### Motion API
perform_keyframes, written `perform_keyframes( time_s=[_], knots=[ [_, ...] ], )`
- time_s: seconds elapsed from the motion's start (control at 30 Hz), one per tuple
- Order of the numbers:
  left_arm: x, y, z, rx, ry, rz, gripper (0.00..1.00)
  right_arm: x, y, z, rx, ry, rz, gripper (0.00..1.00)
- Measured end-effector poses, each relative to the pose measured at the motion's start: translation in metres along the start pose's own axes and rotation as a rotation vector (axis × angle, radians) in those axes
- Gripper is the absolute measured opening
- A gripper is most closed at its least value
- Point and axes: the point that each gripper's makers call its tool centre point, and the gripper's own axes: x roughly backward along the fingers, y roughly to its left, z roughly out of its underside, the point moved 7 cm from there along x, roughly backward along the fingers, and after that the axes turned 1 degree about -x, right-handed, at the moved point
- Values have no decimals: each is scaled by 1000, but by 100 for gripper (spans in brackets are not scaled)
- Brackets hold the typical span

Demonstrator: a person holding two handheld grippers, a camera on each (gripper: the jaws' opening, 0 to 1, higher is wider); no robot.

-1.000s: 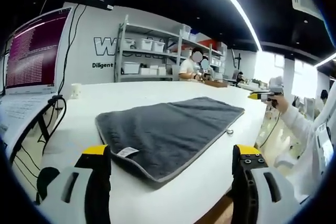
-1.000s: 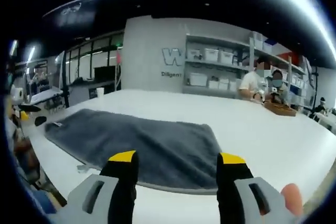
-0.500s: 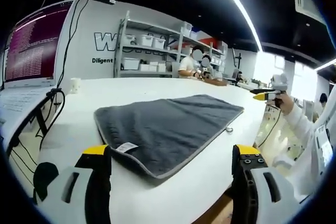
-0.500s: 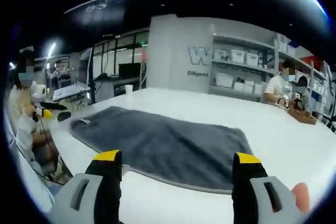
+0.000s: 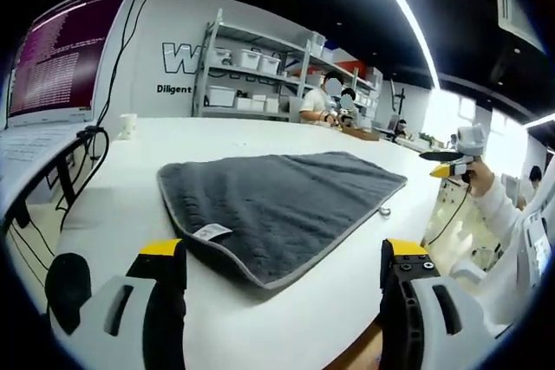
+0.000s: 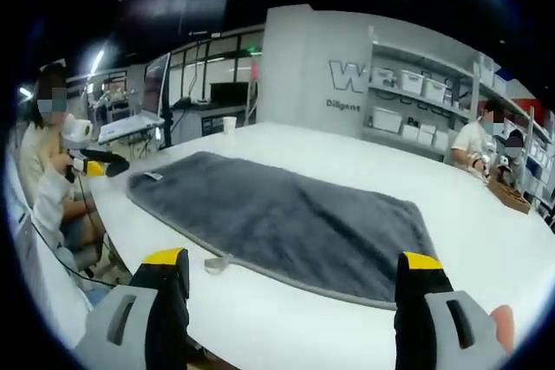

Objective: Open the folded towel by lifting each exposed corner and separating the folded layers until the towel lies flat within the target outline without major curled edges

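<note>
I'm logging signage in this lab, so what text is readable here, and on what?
"W": large letter on the grey wall, the rest hidden by shelves.
"Diligent": small wall lettering beneath it.
Monitor text: too small.
Towel tag: unreadable.

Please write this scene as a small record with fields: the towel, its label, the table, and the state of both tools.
towel: grey towel, folded, lying on the table
label: white tag at the near corner in the left gripper view
table: white table
left tool: left tool open, apart from the towel
right tool: right tool open, apart from the towel
</note>
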Motion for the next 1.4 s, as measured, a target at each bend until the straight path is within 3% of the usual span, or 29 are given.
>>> perform_keyframes(
  time_s=[0.17,0.37,0.67,0.77,1.03,1.27,1.4],
  knots=[
    [-12,11,11,20,28,-25,76,-4,4,4,0,15,-9,99],
    [-23,26,17,25,-32,-39,40,-6,6,5,-7,17,-15,99],
    [-24,41,30,-14,31,-106,8,-12,7,5,-4,31,-20,99],
    [-20,41,32,-7,57,-123,4,-12,6,6,-5,33,-14,99],
    [-12,50,42,-40,206,-216,3,-12,5,10,-14,42,-11,99],
    [-10,49,44,-39,242,-218,6,-11,3,13,-20,47,-5,98],
    [0,51,38,-67,239,-254,17,-11,0,13,-21,49,-1,98]
  ],
)
